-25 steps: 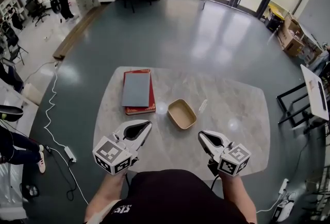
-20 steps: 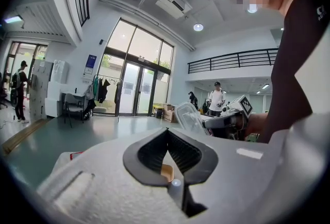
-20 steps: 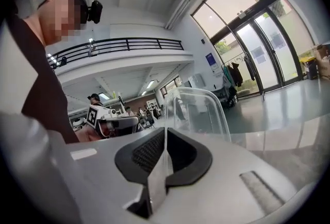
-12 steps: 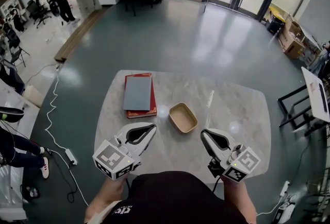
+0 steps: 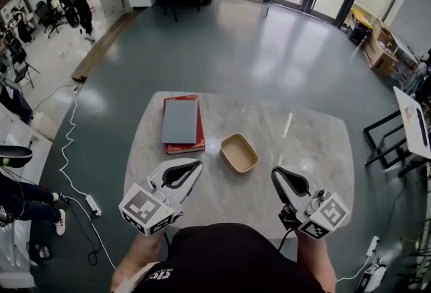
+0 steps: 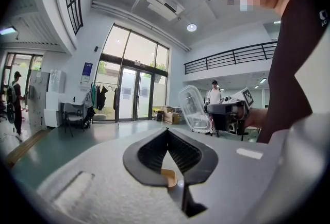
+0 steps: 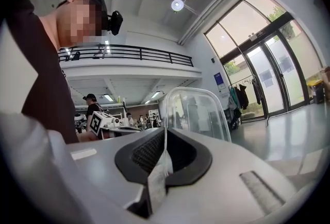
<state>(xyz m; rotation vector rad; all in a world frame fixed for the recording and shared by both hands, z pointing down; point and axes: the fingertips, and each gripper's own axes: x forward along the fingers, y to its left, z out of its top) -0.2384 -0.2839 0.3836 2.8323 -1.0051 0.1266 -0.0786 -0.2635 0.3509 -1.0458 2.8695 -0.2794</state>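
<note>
Clear plastic lid [image 7: 198,115] stands pinched in jaws of right gripper [image 5: 277,174].

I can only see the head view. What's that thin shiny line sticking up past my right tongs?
Observer: In the right gripper view it's a clear lid with rounded corners. You're seeing it edge-on.
Operator: Are my right tongs really gripping it?
Observer: Yes. That view shows the right tongs shut on the lid's rim.
Operator: And my left tongs?
Observer: The left gripper view shows the left tongs closed at the tips, with nothing pinched between them.
</note>
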